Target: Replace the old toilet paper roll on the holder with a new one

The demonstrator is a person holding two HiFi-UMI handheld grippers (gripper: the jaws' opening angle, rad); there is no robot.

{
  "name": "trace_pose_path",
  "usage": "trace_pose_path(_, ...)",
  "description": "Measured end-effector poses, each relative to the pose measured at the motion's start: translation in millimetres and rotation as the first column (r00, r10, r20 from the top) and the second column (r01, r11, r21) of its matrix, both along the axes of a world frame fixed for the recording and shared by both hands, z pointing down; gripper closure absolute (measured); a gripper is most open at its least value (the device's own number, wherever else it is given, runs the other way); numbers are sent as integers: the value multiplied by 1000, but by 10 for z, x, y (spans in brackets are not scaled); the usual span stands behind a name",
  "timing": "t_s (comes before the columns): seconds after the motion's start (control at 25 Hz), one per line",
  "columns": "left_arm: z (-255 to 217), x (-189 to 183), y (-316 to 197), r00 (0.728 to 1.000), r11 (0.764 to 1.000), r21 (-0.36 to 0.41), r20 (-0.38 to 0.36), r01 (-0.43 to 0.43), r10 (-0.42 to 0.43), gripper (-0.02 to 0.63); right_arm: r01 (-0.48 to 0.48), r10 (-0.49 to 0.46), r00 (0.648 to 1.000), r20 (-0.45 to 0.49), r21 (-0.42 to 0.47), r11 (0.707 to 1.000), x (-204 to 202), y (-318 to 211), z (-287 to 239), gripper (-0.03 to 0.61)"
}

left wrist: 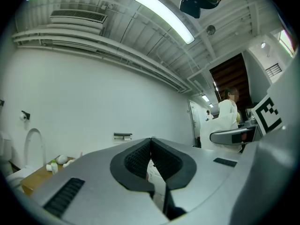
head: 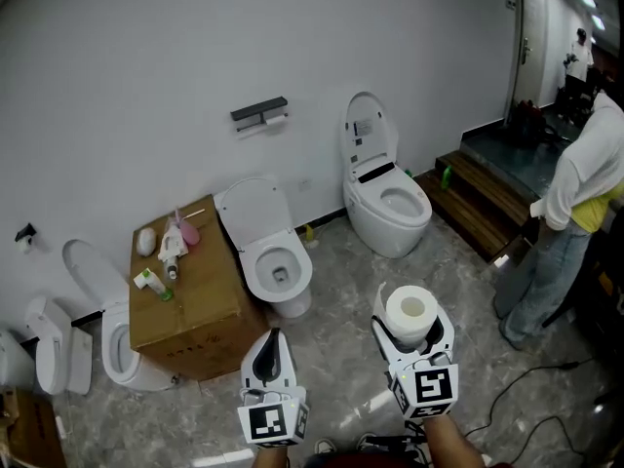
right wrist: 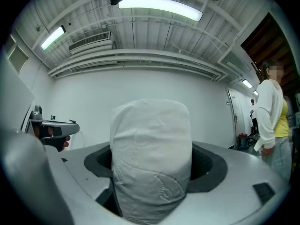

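A black toilet paper holder (head: 259,112) is fixed to the white wall, with a thin old roll (head: 276,121) under its shelf. The holder (left wrist: 123,136) is small and far off in the left gripper view. My right gripper (head: 411,333) is shut on a full new white roll (head: 410,310), which stands upright between its jaws. That roll (right wrist: 151,158) fills the middle of the right gripper view. My left gripper (head: 269,352) is level beside it on the left, shut, with nothing in it (left wrist: 151,143). Both grippers are well short of the wall.
Two open toilets (head: 276,261) (head: 386,201) stand under the holder. A cardboard box (head: 190,305) with bottles sits at the left, next to another toilet (head: 117,344). A person (head: 570,213) stands at the right by wooden steps (head: 483,198). A cable (head: 531,403) lies on the floor.
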State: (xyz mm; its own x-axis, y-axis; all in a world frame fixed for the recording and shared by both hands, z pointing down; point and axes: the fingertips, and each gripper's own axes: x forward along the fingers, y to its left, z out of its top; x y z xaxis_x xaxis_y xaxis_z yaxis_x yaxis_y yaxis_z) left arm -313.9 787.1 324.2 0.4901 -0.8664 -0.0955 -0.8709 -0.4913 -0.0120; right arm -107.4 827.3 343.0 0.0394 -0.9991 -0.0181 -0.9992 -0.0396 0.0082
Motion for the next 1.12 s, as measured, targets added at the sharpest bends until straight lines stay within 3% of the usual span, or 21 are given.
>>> trace_pose_path(0.52,144,577,-120,999,1000,-13,48,1,0,598,14,-14,999,43,2,1000,537,-61,144,160)
trace_pose_path(1.12,288,517,-1638,999,999,-36,26,-21,22,598,35,-35,999,-13,-14,999,307,-1551,112,160)
